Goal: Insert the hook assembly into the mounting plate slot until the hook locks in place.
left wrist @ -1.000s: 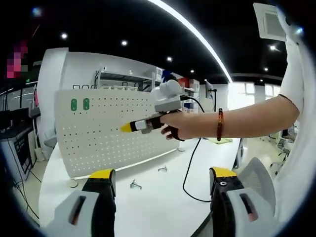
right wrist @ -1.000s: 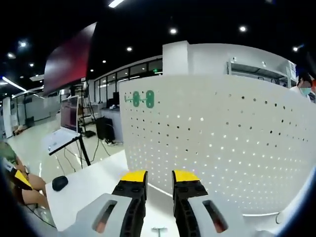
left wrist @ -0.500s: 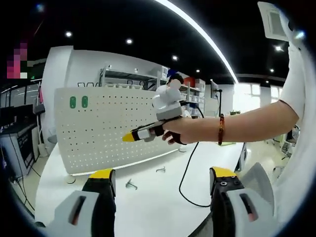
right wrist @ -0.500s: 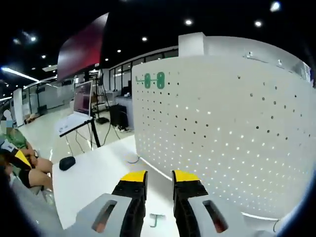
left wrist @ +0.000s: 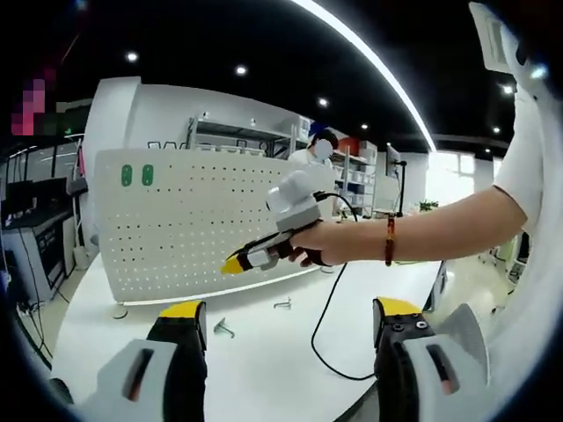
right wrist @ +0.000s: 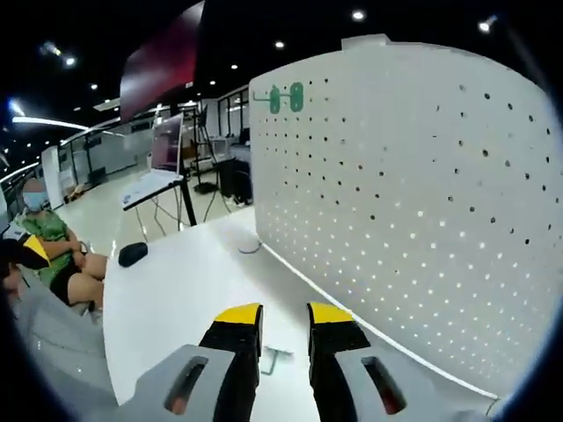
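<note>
Standing upright along the far side of the white table (left wrist: 264, 352), the white pegboard mounting plate (left wrist: 185, 224) is the largest item in the left gripper view; two green tags (left wrist: 136, 175) sit at its upper left corner. In the right gripper view the same plate (right wrist: 422, 193) rises close by on the right, its rows of holes running away toward the green tags (right wrist: 286, 97) at its top edge.

On the table, in the left gripper view, a black cable (left wrist: 321, 325) trails down from the right gripper (left wrist: 234, 264), which enters from the right, held in a person's hand (left wrist: 321, 244) above the tabletop and in front of the plate's lower edge. Its yellow-tipped jaws point left and appear drawn nearly together; the right gripper view shows the same jaws (right wrist: 283, 321) separated by a narrow gap, with nothing visibly held between them.

The left gripper (left wrist: 286, 321) has its jaws spread wide apart, released and empty, above the near part of the table.

Two small metal hooks lie loose on the table: one hook (left wrist: 222, 330) just ahead of the left jaw, a second hook (left wrist: 282, 304) farther back, near the plate's base. In the right gripper view a small metal hook (right wrist: 273, 356) lies on the table between the jaws, apart from the plate.
</note>
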